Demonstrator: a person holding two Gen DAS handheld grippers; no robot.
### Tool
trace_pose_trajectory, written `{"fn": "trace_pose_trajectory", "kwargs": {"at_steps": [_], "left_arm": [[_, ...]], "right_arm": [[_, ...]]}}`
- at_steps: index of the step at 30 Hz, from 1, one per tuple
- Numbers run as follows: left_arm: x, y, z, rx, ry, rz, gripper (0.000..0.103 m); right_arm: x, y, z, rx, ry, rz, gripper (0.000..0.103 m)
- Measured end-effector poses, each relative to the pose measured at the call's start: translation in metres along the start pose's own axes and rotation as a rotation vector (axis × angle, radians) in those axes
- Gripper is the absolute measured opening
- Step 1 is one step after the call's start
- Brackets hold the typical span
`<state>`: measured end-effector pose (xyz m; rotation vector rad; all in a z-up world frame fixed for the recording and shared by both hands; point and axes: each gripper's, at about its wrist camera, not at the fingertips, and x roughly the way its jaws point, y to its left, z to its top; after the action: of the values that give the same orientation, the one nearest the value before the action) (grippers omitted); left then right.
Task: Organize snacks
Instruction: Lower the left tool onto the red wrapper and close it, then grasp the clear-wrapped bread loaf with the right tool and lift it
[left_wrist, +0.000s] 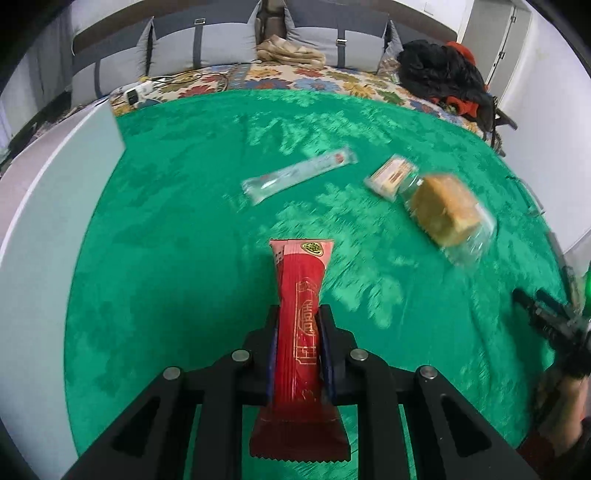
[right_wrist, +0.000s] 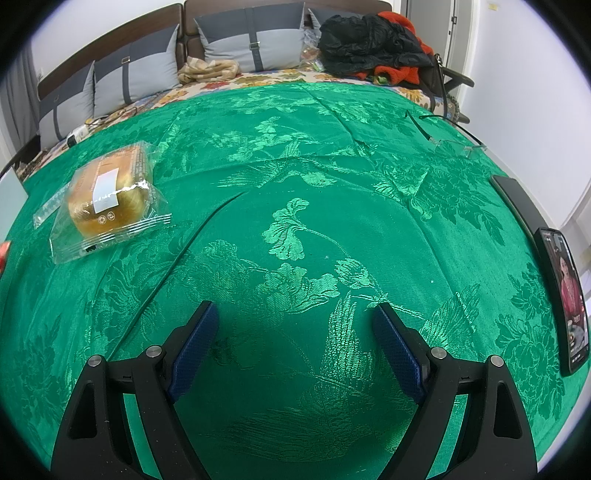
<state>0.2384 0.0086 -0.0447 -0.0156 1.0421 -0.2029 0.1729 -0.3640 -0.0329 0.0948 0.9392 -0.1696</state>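
While the red snack packet (left_wrist: 301, 332) is carried: figure shows two tongs over green cloth (right_wrist: 295, 221).
Left gripper (left_wrist: 300, 332): clamped mid-packet; ends overhang, so it may slip.
Right gripper (right_wrist: 293, 325): apart, empty.
Bread bag (right_wrist: 107, 199): ahead-left of it.

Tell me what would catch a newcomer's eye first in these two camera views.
First, the long red foil snack packet clamped upright in the left gripper, close to the lens. Then the shiny green brocade cloth covering the whole surface, with a golden bun in clear plastic wrap lying at its left side in the right wrist view. A lit black smartphone lies at the right edge, beyond the empty, wide-open right gripper.
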Motion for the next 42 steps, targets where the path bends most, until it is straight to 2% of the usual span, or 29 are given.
{"fn": "trace_pose_trajectory", "kwargs": {"at_steps": [3, 4, 5, 6, 7, 8, 13, 17, 24, 26, 27, 29, 31, 34, 36, 37, 38, 39, 42], "left_arm": [[0.009, 0.002, -0.015, -0.002, 0.0, 0.011, 0.021], [0.015, 0.002, -0.019, -0.007, 0.002, 0.012, 0.027], [0.021, 0.004, -0.023, -0.015, 0.007, 0.011, 0.041], [0.023, 0.005, -0.028, -0.018, -0.018, -0.007, 0.046], [0.022, 0.005, -0.029, -0.012, -0.045, -0.008, 0.065], [0.024, 0.004, -0.029, -0.006, -0.044, 0.022, 0.083], [0.035, 0.004, -0.033, 0.057, -0.061, 0.09, 0.091], [0.04, 0.009, -0.032, 0.031, -0.059, 0.091, 0.103], [0.041, 0.007, -0.032, 0.025, -0.079, 0.102, 0.103], [0.041, 0.007, -0.032, 0.025, -0.079, 0.102, 0.103], [0.041, 0.007, -0.032, 0.025, -0.079, 0.102, 0.103], [0.041, 0.007, -0.032, 0.025, -0.079, 0.102, 0.103], [0.041, 0.007, -0.032, 0.025, -0.079, 0.102, 0.103], [0.041, 0.007, -0.032, 0.025, -0.079, 0.102, 0.103], [0.041, 0.007, -0.032, 0.025, -0.08, 0.102, 0.103], [0.041, 0.007, -0.032, 0.025, -0.08, 0.102, 0.103], [0.041, 0.007, -0.032, 0.025, -0.08, 0.102, 0.103], [0.041, 0.007, -0.032, 0.025, -0.08, 0.102, 0.103], [0.042, 0.007, -0.032, 0.025, -0.08, 0.102, 0.103]], "right_arm": [[0.0, 0.0, 0.0, 0.0, 0.0, 0.0, 0.088], [0.0, 0.0, 0.0, 0.0, 0.0, 0.0, 0.088], [0.0, 0.0, 0.0, 0.0, 0.0, 0.0, 0.088], [0.0, 0.0, 0.0, 0.0, 0.0, 0.0, 0.088], [0.0, 0.0, 0.0, 0.0, 0.0, 0.0, 0.088], [0.0, 0.0, 0.0, 0.0, 0.0, 0.0, 0.088], [0.0, 0.0, 0.0, 0.0, 0.001, 0.001, 0.088], [0.0, 0.0, 0.0, 0.0, 0.001, 0.001, 0.088], [-0.001, 0.001, 0.003, -0.003, 0.014, 0.02, 0.088], [-0.009, 0.006, 0.013, 0.026, 0.007, 0.149, 0.087], [-0.021, 0.014, 0.023, 0.023, -0.042, 0.224, 0.086], [-0.039, 0.038, 0.045, -0.051, -0.128, 0.263, 0.087], [-0.043, 0.065, 0.07, -0.137, -0.149, 0.297, 0.087], [-0.021, 0.107, 0.103, -0.238, -0.084, 0.292, 0.087], [0.009, 0.131, 0.113, -0.289, -0.004, 0.255, 0.087], [0.021, 0.137, 0.114, -0.293, 0.031, 0.243, 0.087], [0.039, 0.145, 0.114, -0.28, 0.092, 0.268, 0.087], [0.045, 0.147, 0.113, -0.264, 0.114, 0.298, 0.088], [0.068, 0.168, 0.102, -0.328, 0.17, 0.2, 0.088]]}}
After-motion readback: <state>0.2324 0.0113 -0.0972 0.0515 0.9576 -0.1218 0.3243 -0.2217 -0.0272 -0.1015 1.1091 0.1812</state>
